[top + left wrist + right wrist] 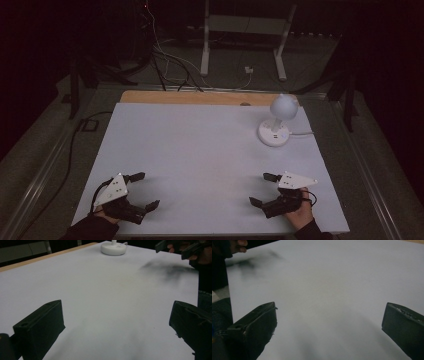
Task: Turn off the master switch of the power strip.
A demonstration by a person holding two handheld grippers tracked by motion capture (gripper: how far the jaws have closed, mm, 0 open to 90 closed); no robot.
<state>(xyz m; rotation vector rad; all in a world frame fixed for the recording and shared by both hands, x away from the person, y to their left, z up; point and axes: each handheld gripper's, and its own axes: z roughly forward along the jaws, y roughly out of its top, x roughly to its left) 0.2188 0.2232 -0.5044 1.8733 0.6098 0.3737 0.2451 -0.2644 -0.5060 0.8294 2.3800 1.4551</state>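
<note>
Toward two o'clock on the white tabletop, near the far right corner, stands a small white desk lamp: a round flat base with a short stem and a globe-shaped head tilted above it. A white cord leaves the base at three o'clock and runs off the table's right edge. It is the one loose thing on the surface, so I take it as what the work is about. The left gripper view catches the same base at twelve o'clock, far across the bare sheet.

Nearer the person, the right gripper lies at about five o'clock of the table, well apart from the lamp, jaws spread wide with nothing between them. The hand behind it rests low at the near edge. Its own view looks along the two black jaws over plain white surface, wide apart and holding nothing.

The left gripper sits at seven o'clock, also released, its jaws parted and pointing inward toward the table's middle. Both tools mirror each other at the near edge, which reads as a ready pose: each kept clear of the lamp and open so either can close on it. The right one is closer, so I judge that a reach toward one o'clock from that hand is the likelier start.

Beyond the table's wooden far edge, cables and a white stand sit on the dim floor.
</note>
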